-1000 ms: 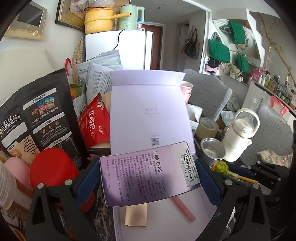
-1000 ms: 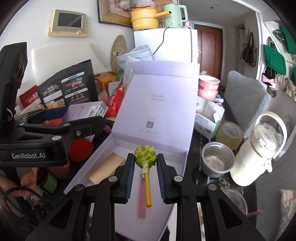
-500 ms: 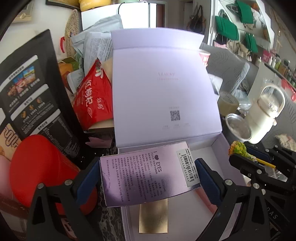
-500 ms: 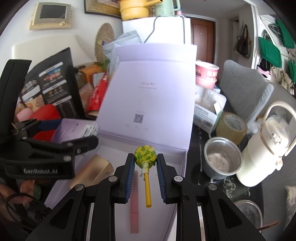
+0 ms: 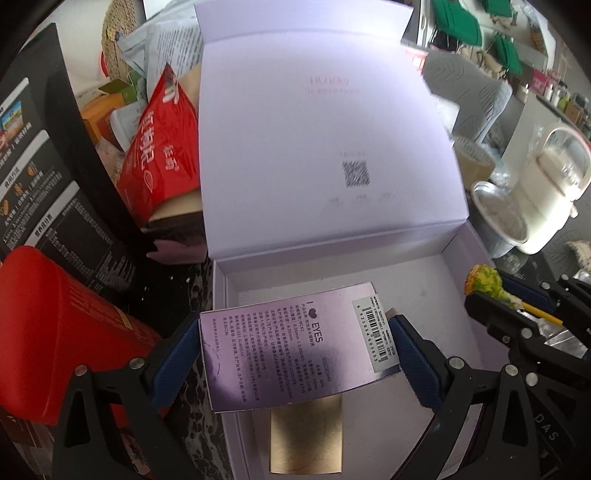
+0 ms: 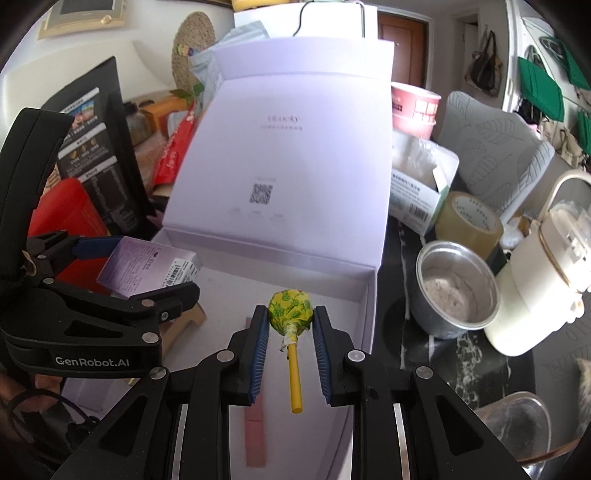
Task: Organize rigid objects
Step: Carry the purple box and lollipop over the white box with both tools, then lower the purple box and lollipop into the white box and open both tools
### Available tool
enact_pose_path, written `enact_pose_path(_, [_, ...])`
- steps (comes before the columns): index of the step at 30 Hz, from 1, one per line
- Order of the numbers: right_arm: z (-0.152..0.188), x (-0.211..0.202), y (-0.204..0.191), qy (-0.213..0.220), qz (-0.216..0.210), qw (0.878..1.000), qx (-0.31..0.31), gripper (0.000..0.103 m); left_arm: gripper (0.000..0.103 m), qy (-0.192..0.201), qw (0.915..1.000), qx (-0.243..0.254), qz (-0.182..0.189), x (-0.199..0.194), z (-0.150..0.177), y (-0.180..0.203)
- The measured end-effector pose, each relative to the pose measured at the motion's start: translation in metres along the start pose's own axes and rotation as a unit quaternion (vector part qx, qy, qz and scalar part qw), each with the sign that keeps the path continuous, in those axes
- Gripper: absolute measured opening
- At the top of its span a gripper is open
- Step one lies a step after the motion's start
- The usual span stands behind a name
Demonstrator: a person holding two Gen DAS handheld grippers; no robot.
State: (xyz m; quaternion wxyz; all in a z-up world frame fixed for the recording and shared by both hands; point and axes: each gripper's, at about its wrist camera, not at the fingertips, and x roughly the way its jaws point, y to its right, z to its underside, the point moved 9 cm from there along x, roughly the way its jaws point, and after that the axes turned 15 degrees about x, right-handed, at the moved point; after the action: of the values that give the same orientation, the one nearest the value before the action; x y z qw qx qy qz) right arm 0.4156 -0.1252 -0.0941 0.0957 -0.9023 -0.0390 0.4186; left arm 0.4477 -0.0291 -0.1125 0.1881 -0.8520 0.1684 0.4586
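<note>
Left gripper (image 5: 299, 343): a purple carton (image 5: 295, 343) is being clamped by its ends between the blue pads, at lower centre of the left wrist view, over the open lilac box (image 5: 476, 332). Right gripper (image 6: 290, 332): a lollipop (image 6: 290, 314) is being pinched by its yellow-green head, stick hanging toward the camera, over the same box. A gold card (image 5: 306, 435) and a pink strip (image 6: 255, 432) are being kept on the box floor. A steel bowl (image 6: 456, 288) is being kept on the desk (image 6: 458, 354), right of the box.

Lived-in home, fridge (image 6: 332, 22), hanging bags (image 6: 484, 70), snack-cluttered table (image 6: 424, 325)
</note>
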Motion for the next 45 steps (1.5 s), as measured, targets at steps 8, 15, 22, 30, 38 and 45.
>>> enact_pose_path(8, [0.006, 0.007, 0.002, -0.019, -0.002, 1.0, 0.008, 0.024, 0.1, -0.029, 0.9995, -0.005, -0.008, 0.012, 0.007, -0.003])
enact_pose_path(15, [0.008, 0.006, 0.002, -0.022, -0.001, 1.0, 0.006, 0.025, 0.1, -0.045, 0.9986, 0.004, -0.028, 0.013, 0.009, 0.0])
enact_pose_path(22, [0.004, -0.001, 0.003, -0.012, 0.007, 1.0, 0.005, 0.039, 0.1, -0.05, 0.9983, 0.01, -0.029, 0.015, 0.01, 0.004])
enact_pose_path(30, [-0.003, -0.015, 0.005, 0.002, 0.009, 1.0, 0.005, 0.039, 0.1, -0.046, 0.9983, 0.013, -0.033, 0.009, 0.007, 0.003])
enact_pose_path(38, [-0.014, -0.039, 0.006, 0.027, 0.004, 1.0, 0.014, 0.039, 0.1, -0.029, 0.9989, 0.0, -0.037, -0.008, 0.003, -0.002])
enact_pose_path(45, [-0.014, -0.055, 0.005, 0.036, 0.006, 0.999, 0.014, 0.039, 0.1, -0.011, 0.999, -0.001, -0.043, -0.034, -0.003, -0.001])
